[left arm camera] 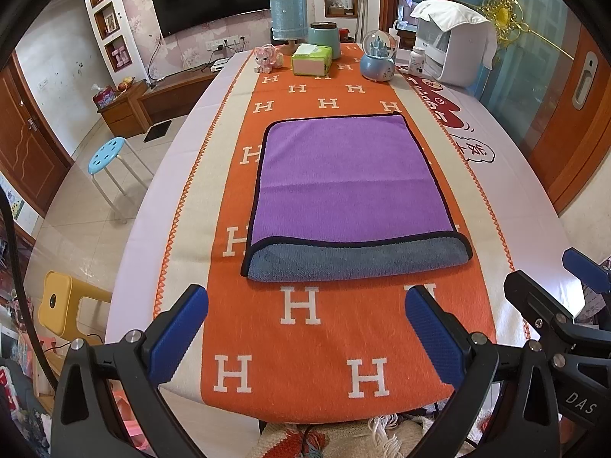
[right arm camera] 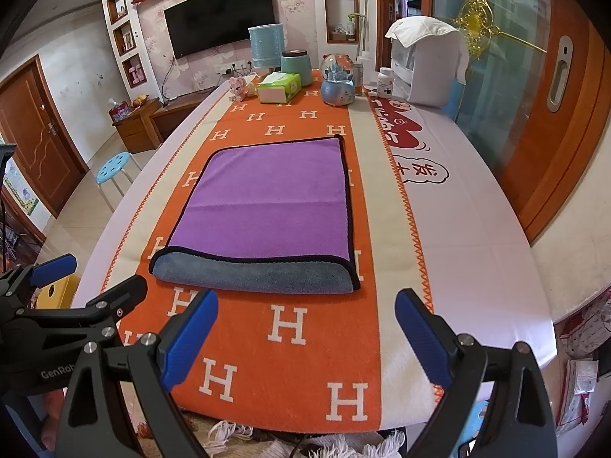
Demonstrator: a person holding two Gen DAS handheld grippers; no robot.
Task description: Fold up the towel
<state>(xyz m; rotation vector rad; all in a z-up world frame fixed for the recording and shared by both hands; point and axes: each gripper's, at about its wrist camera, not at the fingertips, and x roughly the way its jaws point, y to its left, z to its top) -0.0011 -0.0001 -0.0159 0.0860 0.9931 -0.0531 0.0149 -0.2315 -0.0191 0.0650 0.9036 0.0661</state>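
Towel (left arm camera: 349, 187): purple with a dark binding, laid folded and flat on the orange runner (left arm camera: 301, 347); a grey underside is shown along the rolled fold at the edge nearest the fingers. It is seen ahead of both pairs of fingers, apart from them and touched by neither.

Towel, right view (right arm camera: 267, 206): placed ahead and slightly left of the gap between the fingers, its grey fold turned toward them.

Left gripper (left arm camera: 305, 337): held low over the near end of the runner; the blue pads (left arm camera: 179, 334) are spread wide and nothing is held between them.

Right gripper (right arm camera: 305, 337): likewise held with its pads (right arm camera: 189, 337) set wide apart and nothing gripped. It is seen at the right edge of the left view (left arm camera: 550, 305), just beside the left gripper.

Runner: orange with white H letters, bare between the fingers and the towel.

Table (right arm camera: 477, 229): covered by a pale cloth that shows at both sides of the runner.

Far end, beyond the towel: a tissue box (left arm camera: 311, 59), a snow globe (left arm camera: 378, 57), a teal jar (left arm camera: 324, 38), a blue lamp (left arm camera: 288, 17) and a pink toy (left arm camera: 267, 57) are grouped there.
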